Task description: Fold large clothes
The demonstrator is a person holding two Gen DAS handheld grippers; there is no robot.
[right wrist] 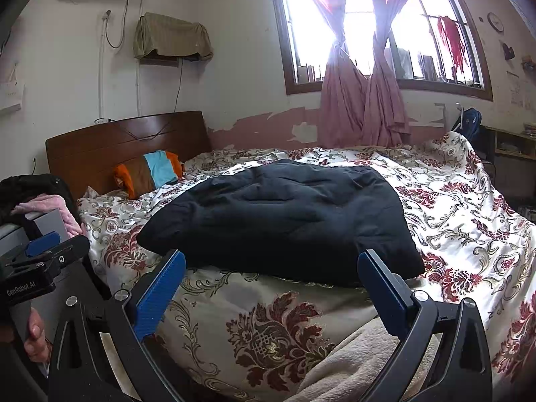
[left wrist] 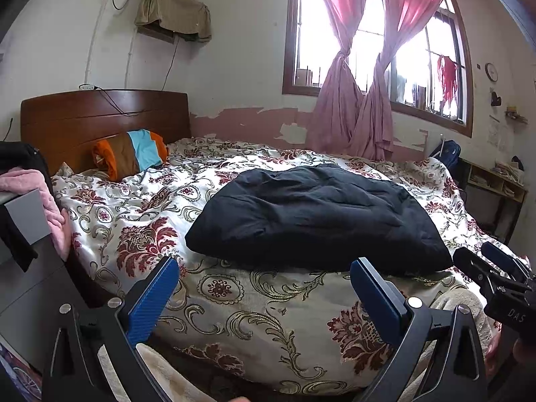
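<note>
Dark padded garment lies folded into a compact, roughly rectangular bundle on the bed, on top of the floral quilt, close to the near edge. No gripper touches it.

Left gripper: blue-padded fingers spread wide, nothing between them, held just short of the bed edge, in front of the garment's near left side.

Right gripper: fingers likewise spread wide and empty, aimed at the garment's near edge; tips appear level with its front fold, apart from it.

The two grippers are side by side. A hand grips the left tool's handle.

Striped orange, brown and blue pillow rests against the wooden headboard. Pink curtains hang knotted at the window.
</note>
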